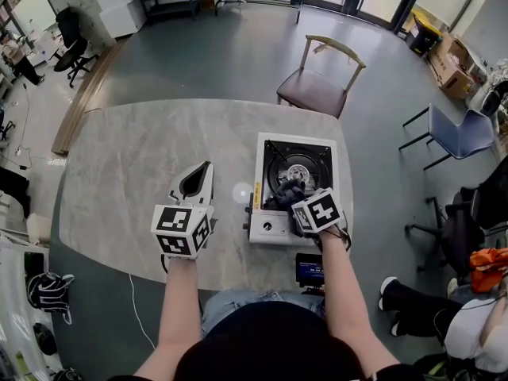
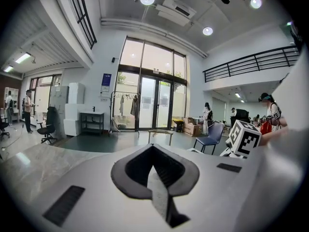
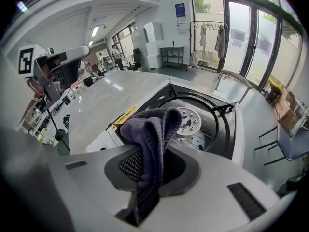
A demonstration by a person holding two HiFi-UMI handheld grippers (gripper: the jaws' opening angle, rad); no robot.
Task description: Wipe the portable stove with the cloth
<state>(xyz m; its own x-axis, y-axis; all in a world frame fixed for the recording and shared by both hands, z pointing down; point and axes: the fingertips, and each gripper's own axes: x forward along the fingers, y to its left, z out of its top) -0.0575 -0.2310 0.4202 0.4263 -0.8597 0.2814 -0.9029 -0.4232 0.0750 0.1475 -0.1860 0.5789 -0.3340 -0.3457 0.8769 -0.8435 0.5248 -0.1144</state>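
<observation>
The white portable stove [image 1: 274,227] lies on the grey stone table [image 1: 127,173], right of centre, with its round black burner [image 1: 298,167] facing up. My right gripper [image 1: 292,195] hovers over the stove's near part, shut on a dark grey cloth [image 1: 287,190]. In the right gripper view the cloth [image 3: 150,129] bunches up out of the jaws, just above the burner [image 3: 192,122] and the stove top [image 3: 236,139]. My left gripper [image 1: 206,169] is held left of the stove above the bare table, shut and with nothing in it [image 2: 153,153].
A small black device with a lit screen [image 1: 309,271] lies at the table's near edge by the stove. A wooden chair [image 1: 319,86] stands beyond the far edge. A blue chair [image 1: 458,136] and a seated person [image 1: 468,324] are to the right.
</observation>
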